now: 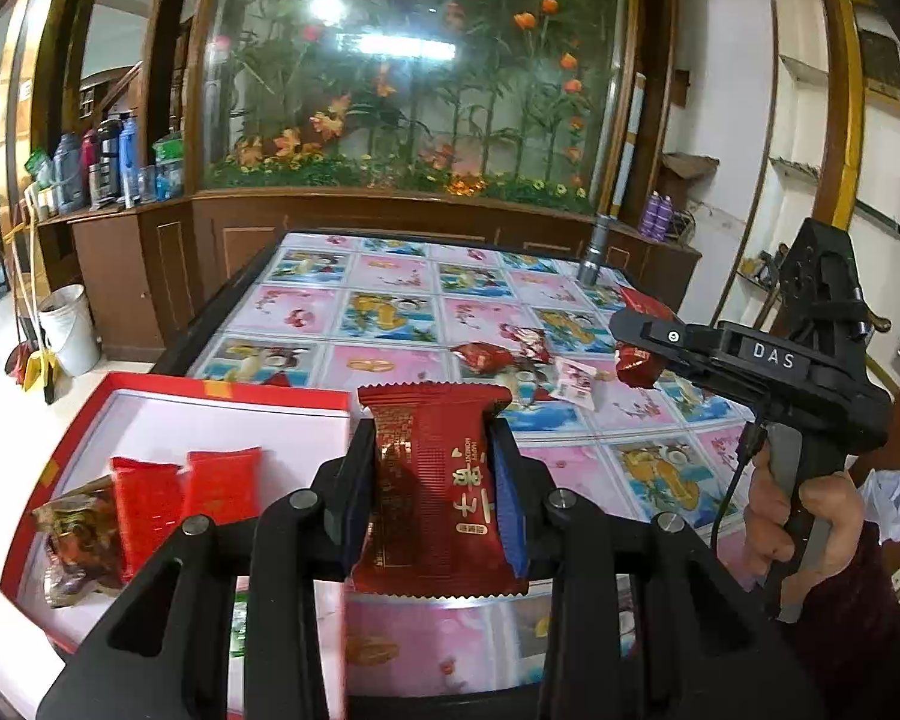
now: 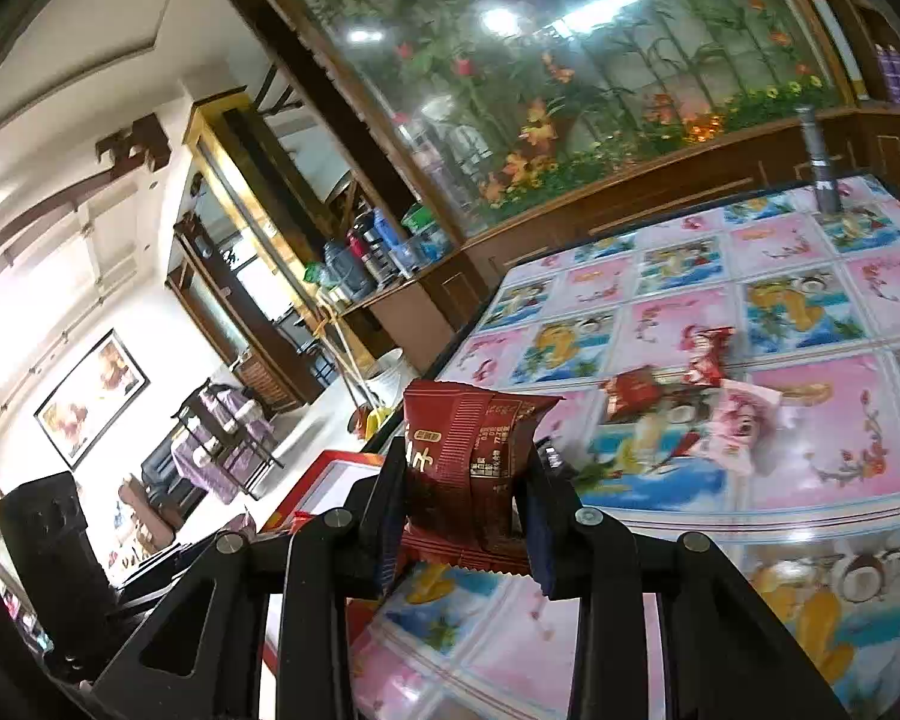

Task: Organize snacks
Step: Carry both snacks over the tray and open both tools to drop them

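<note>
two dark red snack packets (image 1: 444, 480) (image 2: 474, 468), crimped.

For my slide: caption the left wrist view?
Left claw holds a dark red snack packet beside the red box.

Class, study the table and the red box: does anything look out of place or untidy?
Yes: several snack packets lie loosely scattered on the table, pointing different ways, outside the red box, where other packets sit side by side.
</note>
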`<state>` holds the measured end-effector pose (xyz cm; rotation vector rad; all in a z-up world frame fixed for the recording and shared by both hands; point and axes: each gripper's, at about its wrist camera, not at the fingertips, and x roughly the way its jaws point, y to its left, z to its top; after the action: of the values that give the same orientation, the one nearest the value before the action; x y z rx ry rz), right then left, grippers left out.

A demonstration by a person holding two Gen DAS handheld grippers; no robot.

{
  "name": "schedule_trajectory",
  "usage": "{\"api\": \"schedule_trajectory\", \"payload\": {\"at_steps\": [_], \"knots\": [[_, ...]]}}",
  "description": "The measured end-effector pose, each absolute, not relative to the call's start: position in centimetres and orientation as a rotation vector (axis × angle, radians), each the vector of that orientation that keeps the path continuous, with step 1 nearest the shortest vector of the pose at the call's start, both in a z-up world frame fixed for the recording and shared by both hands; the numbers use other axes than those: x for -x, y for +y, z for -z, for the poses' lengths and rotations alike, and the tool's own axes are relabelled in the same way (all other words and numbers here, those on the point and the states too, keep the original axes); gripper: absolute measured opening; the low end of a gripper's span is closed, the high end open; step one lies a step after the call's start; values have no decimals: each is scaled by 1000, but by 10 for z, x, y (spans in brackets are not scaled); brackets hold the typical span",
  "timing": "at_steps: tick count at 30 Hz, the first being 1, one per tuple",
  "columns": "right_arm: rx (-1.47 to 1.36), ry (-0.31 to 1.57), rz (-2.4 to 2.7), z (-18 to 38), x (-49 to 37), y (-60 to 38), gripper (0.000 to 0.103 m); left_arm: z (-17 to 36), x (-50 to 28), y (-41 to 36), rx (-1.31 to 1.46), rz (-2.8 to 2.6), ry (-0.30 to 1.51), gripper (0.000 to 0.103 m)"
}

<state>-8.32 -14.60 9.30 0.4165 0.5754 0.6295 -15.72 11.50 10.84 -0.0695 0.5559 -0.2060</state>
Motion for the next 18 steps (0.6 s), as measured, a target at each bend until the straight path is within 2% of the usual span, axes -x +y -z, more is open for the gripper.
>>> {"api": "schedule_trajectory", "payload": {"at_steps": [18], "knots": [[-288,678,-815,-82,83,-9,34,-89,166,226,140,-31,548,33]]}}
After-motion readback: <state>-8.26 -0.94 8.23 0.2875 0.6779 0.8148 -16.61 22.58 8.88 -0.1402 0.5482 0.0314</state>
